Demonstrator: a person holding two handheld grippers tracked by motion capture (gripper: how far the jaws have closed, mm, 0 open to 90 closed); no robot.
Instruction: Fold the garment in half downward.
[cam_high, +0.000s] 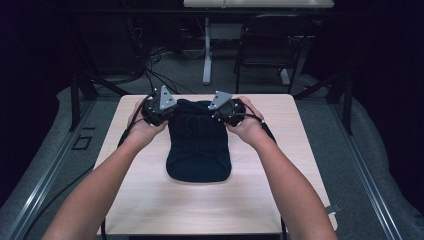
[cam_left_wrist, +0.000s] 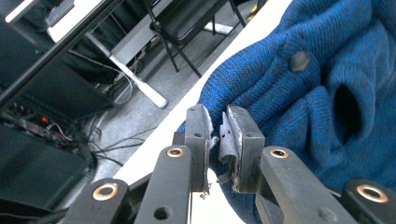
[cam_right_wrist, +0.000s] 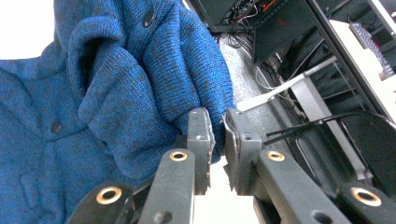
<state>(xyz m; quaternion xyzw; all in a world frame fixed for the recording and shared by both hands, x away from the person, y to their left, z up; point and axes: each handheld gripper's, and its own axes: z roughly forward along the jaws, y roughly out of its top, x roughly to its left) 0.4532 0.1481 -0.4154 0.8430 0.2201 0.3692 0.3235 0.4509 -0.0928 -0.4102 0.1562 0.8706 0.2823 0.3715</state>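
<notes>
Knitwear, a blue buttoned cardigan, lies folded flat on the counter, and I hold its far edge at both corners. My left fingers are closed on a fold of the knit, with the rest of the garment spreading to their right. My right fingers pinch the other corner, the wool bunched to their left. Dark buttons sit just beyond the pads. No label, brand or writing is readable anywhere on the wool.
</notes>
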